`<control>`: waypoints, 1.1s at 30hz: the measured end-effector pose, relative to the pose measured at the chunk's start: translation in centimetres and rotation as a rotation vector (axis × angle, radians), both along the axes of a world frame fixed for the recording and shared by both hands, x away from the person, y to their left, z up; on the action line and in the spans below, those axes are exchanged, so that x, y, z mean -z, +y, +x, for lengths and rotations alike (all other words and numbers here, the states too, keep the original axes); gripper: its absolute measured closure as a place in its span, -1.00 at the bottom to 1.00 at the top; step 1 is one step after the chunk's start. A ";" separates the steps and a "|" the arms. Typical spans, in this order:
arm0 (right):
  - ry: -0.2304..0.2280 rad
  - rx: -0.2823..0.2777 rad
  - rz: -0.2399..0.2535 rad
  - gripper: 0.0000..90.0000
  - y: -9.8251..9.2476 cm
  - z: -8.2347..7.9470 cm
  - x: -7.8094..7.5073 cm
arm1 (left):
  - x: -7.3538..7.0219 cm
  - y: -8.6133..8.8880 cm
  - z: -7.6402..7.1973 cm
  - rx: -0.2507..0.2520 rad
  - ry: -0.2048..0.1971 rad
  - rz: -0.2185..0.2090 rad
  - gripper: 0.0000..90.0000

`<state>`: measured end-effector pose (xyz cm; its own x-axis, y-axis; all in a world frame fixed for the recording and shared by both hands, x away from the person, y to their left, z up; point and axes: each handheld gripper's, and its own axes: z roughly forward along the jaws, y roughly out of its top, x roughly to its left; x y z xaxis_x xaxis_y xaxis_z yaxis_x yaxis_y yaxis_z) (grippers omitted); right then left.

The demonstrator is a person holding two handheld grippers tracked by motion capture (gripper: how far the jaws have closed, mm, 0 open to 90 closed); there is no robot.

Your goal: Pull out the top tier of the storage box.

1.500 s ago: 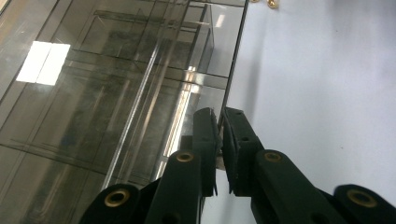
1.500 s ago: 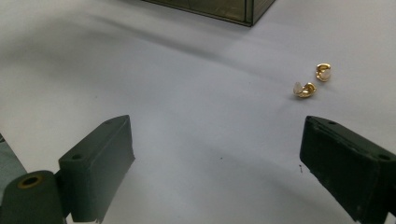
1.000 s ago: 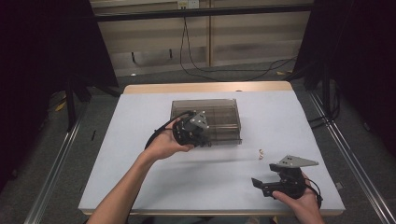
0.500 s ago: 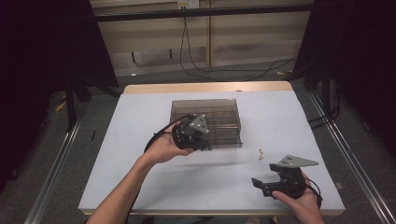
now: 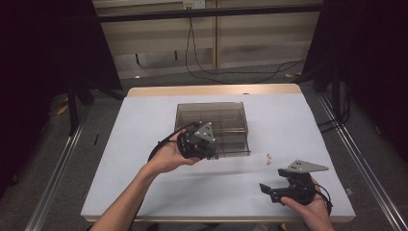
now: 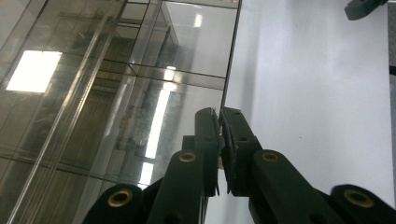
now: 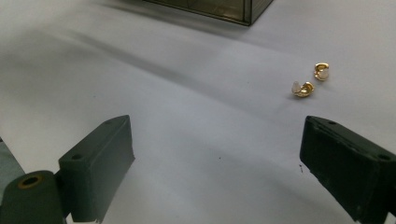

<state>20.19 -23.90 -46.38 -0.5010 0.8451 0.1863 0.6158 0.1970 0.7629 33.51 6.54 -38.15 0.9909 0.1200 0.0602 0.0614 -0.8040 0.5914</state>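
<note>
The smoky transparent plastic compartment box (image 5: 214,126) has its near-left corner covered by the left gripper (image 6: 219,122), so which part of the lid edge the closed jaws pinch can't be told. In the left gripper view the box runs off the top and left edges. The two small gold earrings (image 5: 269,157) are mere specks from above, shape unreadable. The right gripper (image 7: 217,168) has both jaws cut by the frame's bottom edge.

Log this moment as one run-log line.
left gripper: shut on box lid edge | right gripper: open, on table | gold earrings: loose beside box
</note>
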 end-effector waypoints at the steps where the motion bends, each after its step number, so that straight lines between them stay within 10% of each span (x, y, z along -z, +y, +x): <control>1: 0.000 0.000 0.000 -0.79 0.0 0.0 0.0 | 0.0 0.0 -0.1 0.001 -0.002 0.001 0.91; 33: 0.008 -0.001 -0.002 -0.79 0.2 0.1 0.1 | 0.3 0.5 -0.5 0.012 0.031 -0.013 0.91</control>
<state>20.33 -23.71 -46.44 -0.5006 0.8449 0.1888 0.6216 0.1991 0.7576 33.06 7.07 -38.41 0.9936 0.1090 0.0282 0.0705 -0.7971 0.5998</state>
